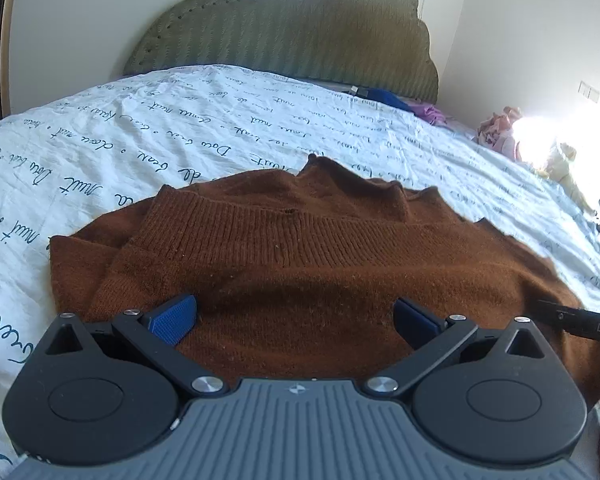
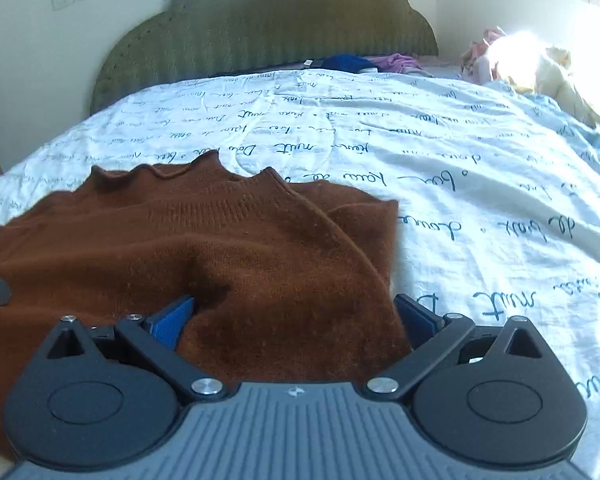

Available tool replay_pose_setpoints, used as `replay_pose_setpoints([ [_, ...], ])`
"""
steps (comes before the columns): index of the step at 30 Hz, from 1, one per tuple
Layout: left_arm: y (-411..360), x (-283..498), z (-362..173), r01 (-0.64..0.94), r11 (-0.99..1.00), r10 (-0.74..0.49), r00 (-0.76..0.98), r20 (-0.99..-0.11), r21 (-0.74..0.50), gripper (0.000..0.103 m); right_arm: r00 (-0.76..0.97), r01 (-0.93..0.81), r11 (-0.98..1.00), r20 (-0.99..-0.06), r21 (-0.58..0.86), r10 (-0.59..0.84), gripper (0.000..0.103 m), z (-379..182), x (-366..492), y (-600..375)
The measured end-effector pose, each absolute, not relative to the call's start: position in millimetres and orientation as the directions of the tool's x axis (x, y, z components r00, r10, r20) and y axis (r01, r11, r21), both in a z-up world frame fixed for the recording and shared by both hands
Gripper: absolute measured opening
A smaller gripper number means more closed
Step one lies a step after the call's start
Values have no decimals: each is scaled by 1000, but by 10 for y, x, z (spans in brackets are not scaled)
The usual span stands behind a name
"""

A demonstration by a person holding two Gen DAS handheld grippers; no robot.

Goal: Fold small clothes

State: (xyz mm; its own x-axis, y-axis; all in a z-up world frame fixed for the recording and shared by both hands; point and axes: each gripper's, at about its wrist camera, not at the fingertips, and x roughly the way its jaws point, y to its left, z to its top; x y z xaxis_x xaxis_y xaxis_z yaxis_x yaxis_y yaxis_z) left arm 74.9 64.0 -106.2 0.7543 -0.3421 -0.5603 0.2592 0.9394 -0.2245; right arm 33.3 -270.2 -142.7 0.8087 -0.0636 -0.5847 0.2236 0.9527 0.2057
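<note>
A rust-brown knit sweater [image 1: 300, 264] lies folded on the bed, its ribbed band running across the top layer. My left gripper [image 1: 296, 318] stands open just over its near part, blue pads spread wide with knit between them. In the right wrist view the same sweater [image 2: 220, 248] fills the left half, its right folded edge ending near the middle. My right gripper [image 2: 296, 318] is open too; the left pad presses into a dent in the knit, the right pad sits at the sweater's right edge. The tip of the other gripper [image 1: 580, 322] shows at the right.
The bed carries a white sheet [image 2: 460, 184] printed with dark handwriting. A green padded headboard [image 1: 300, 28] stands at the far end. Blue and purple clothes [image 2: 364, 63] lie by the headboard, and pink and cream clothes [image 2: 532, 68] sit in sun glare at the far right.
</note>
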Motion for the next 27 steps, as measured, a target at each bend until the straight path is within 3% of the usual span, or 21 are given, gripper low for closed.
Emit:
replay_pose_setpoints([
  [4,1083,616,-974,241,831,-491,741,-458,-501,103,871,209,940,-488,269,-54,103,-1388,110,-2790],
  [8,1261,378,-884,318,718,-623,690,-368,-619,103,901,71,954,-429,290,63,103,-1333,-20,-2685],
  [11,1167,315,-1008,336,737,-642,619,-452,-586,103,878,46,977,-474,206,59,103,-1301,47,-2505],
  [14,1165,160,-1061,387,778,-616,625,-479,-495,103,787,34,996,-617,81,24,103,-1381,129,-2376],
  [17,1239,41,-1018,385,797,-597,617,-513,-465,103,778,129,987,-626,98,-40,103,-1362,-37,-2527],
  [20,1372,-36,-955,365,786,-603,629,-490,-498,103,842,182,973,-534,144,-79,103,-1267,-350,-2688],
  [24,1546,97,-1055,302,765,-611,619,-492,-569,103,880,51,986,-475,156,30,103,-1173,-521,-2509],
  [26,1571,180,-1107,308,754,-626,603,-494,-580,103,856,2,995,-514,101,51,103,-1258,-419,-2348],
  [27,1574,210,-1082,294,752,-629,590,-506,-591,103,798,2,998,-602,64,37,103,-1359,-270,-2275],
])
